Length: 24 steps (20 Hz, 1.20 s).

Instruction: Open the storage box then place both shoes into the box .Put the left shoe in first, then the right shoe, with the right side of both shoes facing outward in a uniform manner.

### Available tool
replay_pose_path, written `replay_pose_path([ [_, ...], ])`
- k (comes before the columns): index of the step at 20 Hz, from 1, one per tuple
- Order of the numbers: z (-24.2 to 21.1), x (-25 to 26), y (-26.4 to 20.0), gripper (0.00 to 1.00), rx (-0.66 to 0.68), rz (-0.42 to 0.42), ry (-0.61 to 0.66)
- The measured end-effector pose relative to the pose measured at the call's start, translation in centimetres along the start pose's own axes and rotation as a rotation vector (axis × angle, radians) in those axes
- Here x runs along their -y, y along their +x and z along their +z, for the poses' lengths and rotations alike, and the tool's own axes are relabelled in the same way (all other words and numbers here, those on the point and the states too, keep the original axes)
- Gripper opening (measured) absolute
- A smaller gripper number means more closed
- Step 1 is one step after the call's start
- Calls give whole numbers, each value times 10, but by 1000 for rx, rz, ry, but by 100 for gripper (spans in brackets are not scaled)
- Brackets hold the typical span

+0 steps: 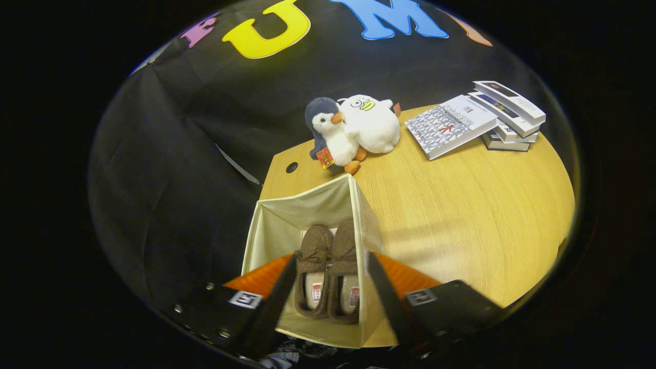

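Gripper fingers spread apart, gripping nothing, poised over open box. Fabric-walled, cream, square box at table corner, lid off. Inside, two brown fuzzy shoes side by side on the floor, toes away from the fingers, bare floor left around them. Beyond, on smooth wood-grain top: two plush toys touching, stacked books; broad bare surface between.

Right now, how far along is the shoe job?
Done: storage box is open, and the left shoe and right shoe lie side by side inside. In hand: nothing; the hand-held gripper is open above them. Left: only confirming orientation, which I can't judge from above.
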<state>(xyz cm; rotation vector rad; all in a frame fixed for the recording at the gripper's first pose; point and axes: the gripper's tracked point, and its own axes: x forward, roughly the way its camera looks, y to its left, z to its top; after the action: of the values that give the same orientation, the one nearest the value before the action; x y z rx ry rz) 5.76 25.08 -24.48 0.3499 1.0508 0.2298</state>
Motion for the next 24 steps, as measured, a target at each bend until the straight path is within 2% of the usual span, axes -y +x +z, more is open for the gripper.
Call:
replay_pose_path([
  [1,3,2,-8,100,16,0,-21],
  [9,43,4,-74,98,207,32,-268],
  [14,74,34,-130,98,342,0,-309],
  [20,99,92,-185,98,493,-108,-385],
  [24,114,128,-228,98,639,-208,-403],
])
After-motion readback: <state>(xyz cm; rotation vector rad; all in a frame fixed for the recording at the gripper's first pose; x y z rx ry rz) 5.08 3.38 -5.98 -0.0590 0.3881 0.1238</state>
